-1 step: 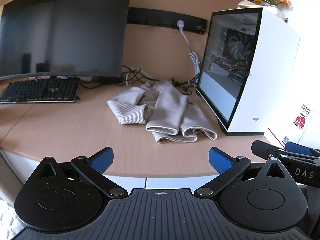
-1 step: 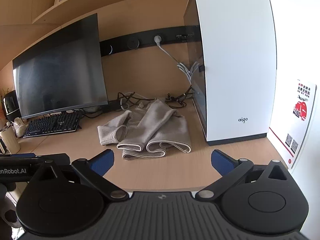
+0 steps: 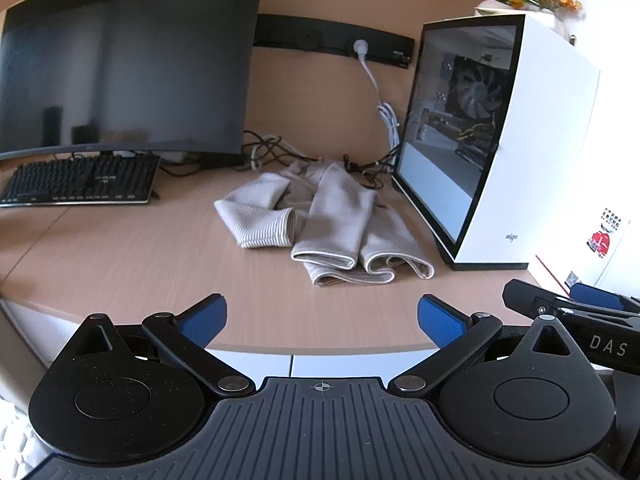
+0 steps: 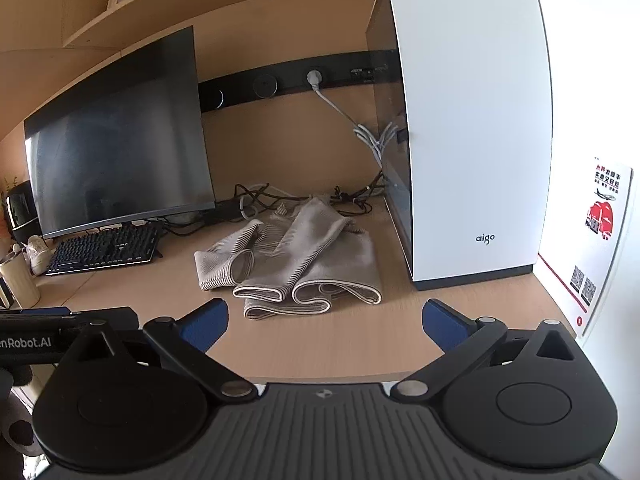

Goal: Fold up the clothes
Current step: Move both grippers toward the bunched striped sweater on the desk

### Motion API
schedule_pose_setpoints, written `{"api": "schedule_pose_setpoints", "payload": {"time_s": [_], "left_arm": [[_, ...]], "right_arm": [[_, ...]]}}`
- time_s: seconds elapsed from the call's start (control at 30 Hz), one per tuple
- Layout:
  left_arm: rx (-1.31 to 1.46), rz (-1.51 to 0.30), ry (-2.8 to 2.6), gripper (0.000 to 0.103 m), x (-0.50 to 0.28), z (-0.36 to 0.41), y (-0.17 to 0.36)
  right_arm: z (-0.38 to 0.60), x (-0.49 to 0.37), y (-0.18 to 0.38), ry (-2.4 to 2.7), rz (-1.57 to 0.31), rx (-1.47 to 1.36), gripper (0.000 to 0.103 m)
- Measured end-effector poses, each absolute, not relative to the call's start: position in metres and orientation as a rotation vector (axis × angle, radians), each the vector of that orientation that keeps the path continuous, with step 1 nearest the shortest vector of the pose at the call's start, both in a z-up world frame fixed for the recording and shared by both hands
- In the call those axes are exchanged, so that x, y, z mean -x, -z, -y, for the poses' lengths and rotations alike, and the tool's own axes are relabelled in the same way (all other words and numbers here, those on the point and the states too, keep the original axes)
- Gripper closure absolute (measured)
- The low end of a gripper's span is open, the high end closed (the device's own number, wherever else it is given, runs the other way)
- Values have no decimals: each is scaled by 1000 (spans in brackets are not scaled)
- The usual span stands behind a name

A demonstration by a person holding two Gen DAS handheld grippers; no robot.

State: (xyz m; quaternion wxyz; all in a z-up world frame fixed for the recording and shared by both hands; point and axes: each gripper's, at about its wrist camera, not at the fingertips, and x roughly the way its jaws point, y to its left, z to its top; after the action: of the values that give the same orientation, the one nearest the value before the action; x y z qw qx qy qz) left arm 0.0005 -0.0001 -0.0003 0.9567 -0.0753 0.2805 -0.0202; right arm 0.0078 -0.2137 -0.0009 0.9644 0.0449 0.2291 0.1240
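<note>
Monitor (image 3: 120, 60) cut off at left; wall poster (image 4: 600, 216) text illegible

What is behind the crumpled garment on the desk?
Behind the garment lies a tangle of black cables against the wall, with a white cable hanging above. Whatever the cloth covers cannot be seen.

Dark monitor (image 3: 124, 60), black keyboard (image 3: 80, 180), white PC case (image 3: 520, 140), wooden desk (image 3: 120, 256)

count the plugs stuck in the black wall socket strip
1: a white plug sits in the black socket strip between the monitor and the white PC case. More may be hidden behind those.
</note>
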Motion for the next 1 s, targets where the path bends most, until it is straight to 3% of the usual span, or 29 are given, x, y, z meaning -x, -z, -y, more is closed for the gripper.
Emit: {"api": "schedule_pose_setpoints", "payload": {"time_s": [1.0], "left_arm": [[189, -642, 49, 0, -9, -7, 3]], "right_arm": [[206, -17, 2, -280, -474, -112, 0]]}}
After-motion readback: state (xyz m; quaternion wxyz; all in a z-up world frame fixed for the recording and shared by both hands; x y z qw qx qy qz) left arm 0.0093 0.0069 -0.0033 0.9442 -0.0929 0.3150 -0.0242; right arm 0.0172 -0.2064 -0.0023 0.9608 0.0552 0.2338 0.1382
